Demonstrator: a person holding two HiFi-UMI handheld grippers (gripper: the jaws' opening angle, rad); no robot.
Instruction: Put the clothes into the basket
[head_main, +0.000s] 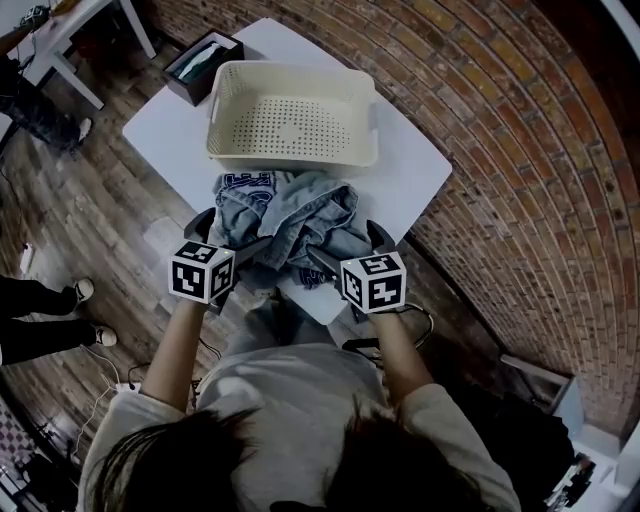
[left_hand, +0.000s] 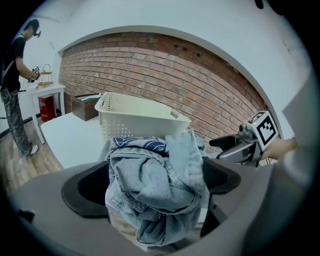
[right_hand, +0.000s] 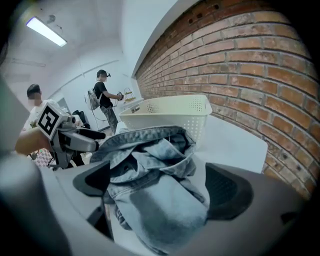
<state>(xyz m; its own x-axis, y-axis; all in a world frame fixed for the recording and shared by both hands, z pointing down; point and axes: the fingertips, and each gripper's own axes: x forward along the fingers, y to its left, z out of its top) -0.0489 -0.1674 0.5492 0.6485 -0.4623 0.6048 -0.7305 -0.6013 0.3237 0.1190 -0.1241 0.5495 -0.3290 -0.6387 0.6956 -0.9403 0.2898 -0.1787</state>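
**Step in hand: grip the clothes**

1. Position. The clothes (head_main: 290, 225), a crumpled denim heap, lie on the desk (head_main: 410, 170) at the centre of the head view. They sit just below the empty basket (head_main: 290, 68), close against its near wall.
2. Jaws. The left gripper (head_main: 228, 240) and right gripper (head_main: 348, 248) flank the heap at lower centre. Each stands with its jaws wide. Denim fills the gap between them, but neither pair is clamped on it.
3. Grip. Close each pair on a thick fold, not a single loose layer (thin edges will probably slip out).
4. Lift. Raise both grippers together, high enough for hanging cloth to clear the basket's near rim.
5. Caution. Loose denim reaches the desk's lower edge and may drag or snag. Gather it first.
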